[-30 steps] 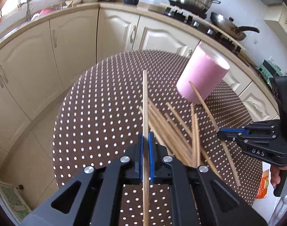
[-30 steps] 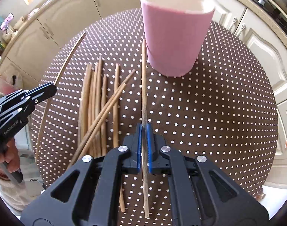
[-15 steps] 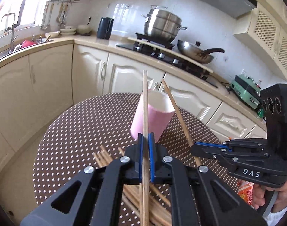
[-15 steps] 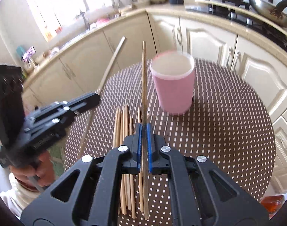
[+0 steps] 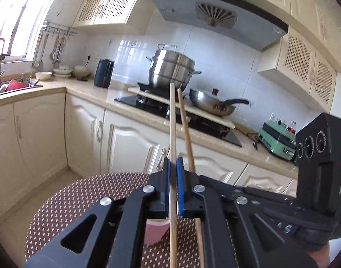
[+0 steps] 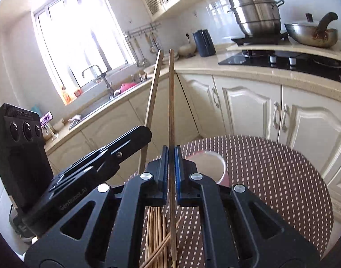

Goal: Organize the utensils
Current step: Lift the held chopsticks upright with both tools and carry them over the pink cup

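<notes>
My left gripper [image 5: 173, 167] is shut on a wooden chopstick [image 5: 172, 122] that stands almost upright above the table. My right gripper [image 6: 171, 154] is shut on a second chopstick [image 6: 171, 102], also upright. Each view shows the other gripper close beside it: the right one [image 5: 282, 203] on the right with its chopstick [image 5: 185, 127], the left one [image 6: 125, 143] on the left with its chopstick [image 6: 153, 91]. The pink cup [image 6: 207, 163] stands below and just beyond the fingertips; its wall shows under the left gripper [image 5: 154, 232]. Several loose chopsticks [image 6: 156, 234] lie on the table.
The round table with a brown dotted cloth [image 6: 271, 178] sits in a kitchen. Cream cabinets [image 5: 36, 134] and a counter with a hob, steel pot [image 5: 172, 71] and wok [image 5: 210, 105] run behind it. A sink [image 6: 108, 102] lies under the window.
Both grippers have tilted up and risen with their chopsticks, from lying flat over the table to near upright. They have come close together above the pink cup.
</notes>
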A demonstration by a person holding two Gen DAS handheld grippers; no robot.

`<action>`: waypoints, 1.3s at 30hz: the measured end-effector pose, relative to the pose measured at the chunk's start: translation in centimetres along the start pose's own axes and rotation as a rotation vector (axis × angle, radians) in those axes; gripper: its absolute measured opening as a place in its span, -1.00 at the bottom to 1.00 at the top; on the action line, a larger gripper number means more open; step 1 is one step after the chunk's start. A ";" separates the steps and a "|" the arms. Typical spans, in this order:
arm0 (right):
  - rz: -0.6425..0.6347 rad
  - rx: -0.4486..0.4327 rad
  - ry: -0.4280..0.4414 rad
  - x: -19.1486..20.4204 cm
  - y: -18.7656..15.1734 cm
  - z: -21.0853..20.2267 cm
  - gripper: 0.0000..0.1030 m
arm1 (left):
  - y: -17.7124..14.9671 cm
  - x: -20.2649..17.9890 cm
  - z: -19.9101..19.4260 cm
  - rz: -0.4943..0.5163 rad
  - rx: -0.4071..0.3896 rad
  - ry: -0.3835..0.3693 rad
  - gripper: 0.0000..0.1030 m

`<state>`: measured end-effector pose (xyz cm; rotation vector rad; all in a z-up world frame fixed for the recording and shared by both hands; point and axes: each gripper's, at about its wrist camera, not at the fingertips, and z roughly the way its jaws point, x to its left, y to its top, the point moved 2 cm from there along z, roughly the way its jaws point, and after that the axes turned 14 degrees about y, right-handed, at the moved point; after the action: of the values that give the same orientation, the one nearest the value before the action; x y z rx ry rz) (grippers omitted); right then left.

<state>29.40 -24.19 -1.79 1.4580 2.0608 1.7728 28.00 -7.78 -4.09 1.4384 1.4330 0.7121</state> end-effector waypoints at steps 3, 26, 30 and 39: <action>-0.007 -0.048 -0.009 -1.0 1.6 0.5 -0.89 | 1.8 -0.6 1.2 -0.009 -0.062 -0.002 -0.89; -0.046 -0.246 -0.109 -6.5 3.1 3.5 -0.89 | 0.8 1.1 8.7 -0.053 -0.176 0.070 -0.88; -0.043 -0.246 -0.108 -6.5 2.6 3.2 -0.89 | 1.3 1.3 8.6 -0.085 -0.193 0.058 -0.88; -0.042 -0.252 -0.086 -6.4 1.3 2.7 -0.89 | 2.5 0.8 7.8 -0.125 -0.277 0.013 -0.88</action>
<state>35.33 -26.55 -4.88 1.3824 1.7396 1.8395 36.15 -8.41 -5.00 1.1232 1.3608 0.8067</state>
